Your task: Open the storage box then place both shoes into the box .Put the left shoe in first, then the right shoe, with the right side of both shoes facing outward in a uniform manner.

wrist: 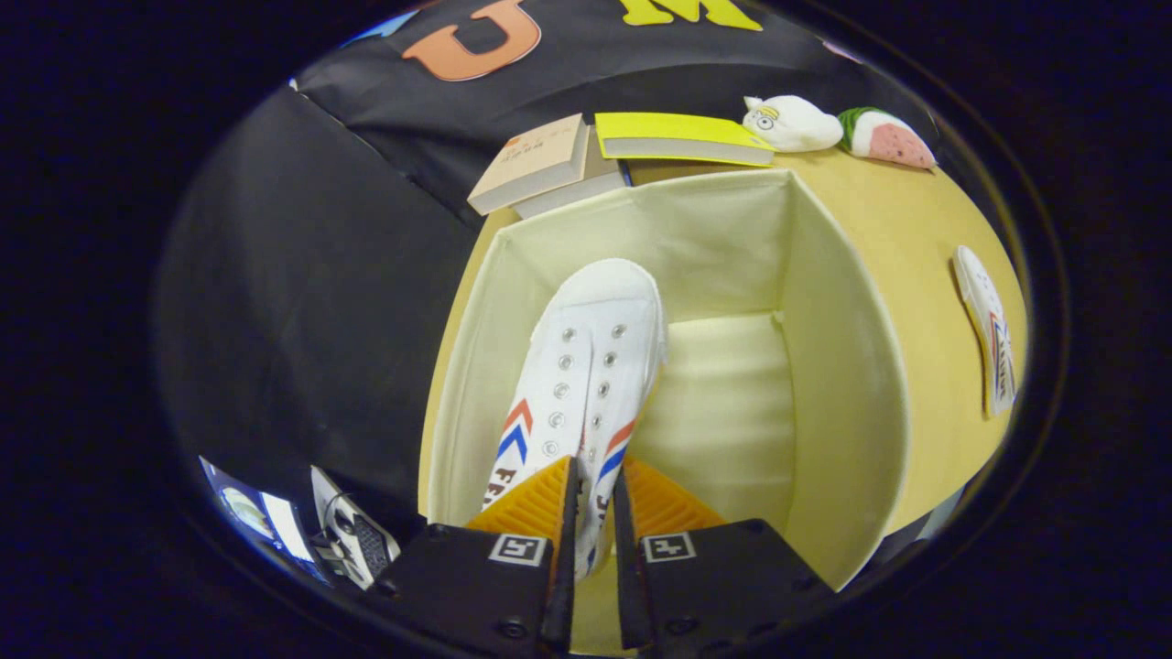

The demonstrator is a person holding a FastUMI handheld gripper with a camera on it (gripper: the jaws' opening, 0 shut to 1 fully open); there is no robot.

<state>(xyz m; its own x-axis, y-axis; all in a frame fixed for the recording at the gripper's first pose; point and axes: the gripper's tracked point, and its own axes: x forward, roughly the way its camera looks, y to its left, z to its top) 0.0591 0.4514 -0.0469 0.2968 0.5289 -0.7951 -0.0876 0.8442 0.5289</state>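
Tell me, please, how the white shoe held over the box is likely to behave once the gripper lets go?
The gripper pinches the white shoe by thin canvas, so it probably sags and swings. It looks light, likely dropping toe-first into the storage box, then tipping sideways.

the storage box [842,366] is a cream fabric cube, open at the top, filling the centre of the frame, its pale floor visible at centre right. a white lace-up shoe [586,366] with red and blue chevron stripes hangs toe-down inside its left half, heel end pinched between the gripper [595,513] fingers at bottom centre. the second shoe [989,329], same white with stripes, lies on the wooden table [906,220] at the right of the frame, outside the box.
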